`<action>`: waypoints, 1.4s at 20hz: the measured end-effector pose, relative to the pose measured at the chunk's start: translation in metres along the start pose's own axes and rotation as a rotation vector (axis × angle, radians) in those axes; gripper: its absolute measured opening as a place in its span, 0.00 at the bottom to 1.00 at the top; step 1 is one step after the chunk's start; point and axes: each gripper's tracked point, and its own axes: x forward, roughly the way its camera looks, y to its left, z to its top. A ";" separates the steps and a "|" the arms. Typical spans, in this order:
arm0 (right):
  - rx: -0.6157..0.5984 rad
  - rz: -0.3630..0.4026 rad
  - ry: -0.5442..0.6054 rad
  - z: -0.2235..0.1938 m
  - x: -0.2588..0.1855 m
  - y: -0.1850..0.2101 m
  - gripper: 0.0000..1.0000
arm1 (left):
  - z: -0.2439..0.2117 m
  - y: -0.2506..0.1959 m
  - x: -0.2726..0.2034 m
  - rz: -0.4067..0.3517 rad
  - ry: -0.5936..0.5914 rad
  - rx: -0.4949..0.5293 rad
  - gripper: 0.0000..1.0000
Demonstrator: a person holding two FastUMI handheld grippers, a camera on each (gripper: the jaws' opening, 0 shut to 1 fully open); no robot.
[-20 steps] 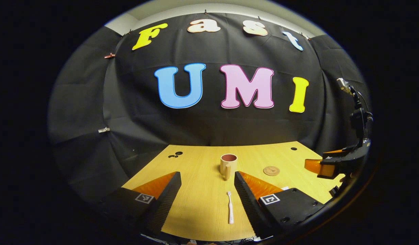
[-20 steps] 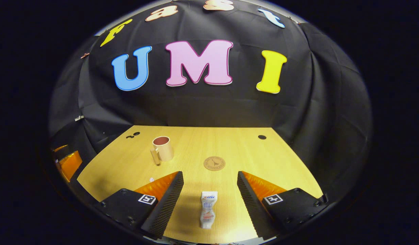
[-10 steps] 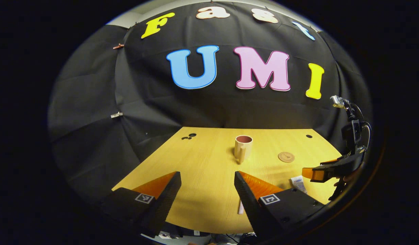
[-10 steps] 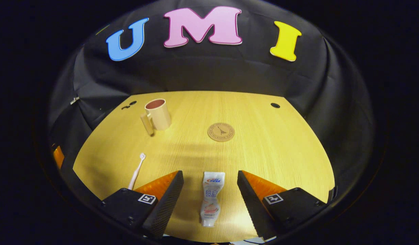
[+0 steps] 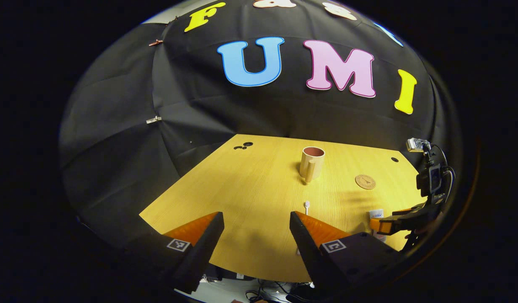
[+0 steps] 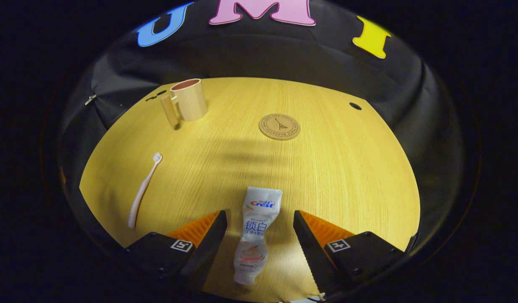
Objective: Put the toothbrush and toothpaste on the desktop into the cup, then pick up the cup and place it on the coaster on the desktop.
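Right gripper view: toothpaste lies between the open fingers

Right gripper view looks down at the wooden desktop point(image 6: 335, 168). The right gripper point(image 6: 259, 229) is spread wide and holds nothing. The toothpaste tube point(image 6: 255, 233) lies flat near the front edge of the desktop, right in the gap between the two fingers. Its long side points away from the gripper, toward the back edge, with the cap end nearest the camera. So the fingers sit on either side of the tube, across its thin width. I think a squeeze here would catch it well.

The toothbrush point(image 6: 143, 190) lies flat near the left edge, well apart from the tube. Its brush end points toward the cup point(image 6: 188, 100). The cup stands upright near the back left corner, with its handle facing the front. The round coaster point(image 6: 279, 126) lies in the middle, closer to the back edge, with nothing on it.

In the left gripper view, the left gripper point(image 5: 255, 235) is also spread open and holds nothing. The toothbrush point(image 5: 307, 205) pokes out just past its right finger, so this gripper is the nearer one to the brush. The right gripper point(image 5: 379, 224) shows low at the right edge.

Nothing is in the cup yet, as far as I can tell.
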 end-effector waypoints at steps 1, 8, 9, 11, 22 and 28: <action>-0.011 -0.004 0.018 -0.003 0.004 -0.001 0.98 | 0.001 -0.001 0.001 0.001 -0.001 0.005 0.98; -0.011 0.021 0.081 -0.015 0.012 0.010 0.90 | 0.012 -0.004 0.010 -0.006 -0.006 0.014 0.98; 0.008 0.038 0.101 -0.018 0.012 0.015 0.81 | 0.011 -0.005 0.010 -0.010 -0.005 0.013 0.98; 0.027 0.048 0.114 -0.017 0.014 0.017 0.58 | 0.011 -0.006 0.011 -0.014 -0.002 0.016 0.98; -0.028 0.199 0.106 -0.013 0.005 0.019 0.35 | 0.009 -0.043 0.008 -0.150 0.012 0.028 0.98; -0.003 0.211 0.018 0.019 -0.015 0.001 0.35 | -0.002 -0.074 0.029 -0.244 0.077 0.062 0.97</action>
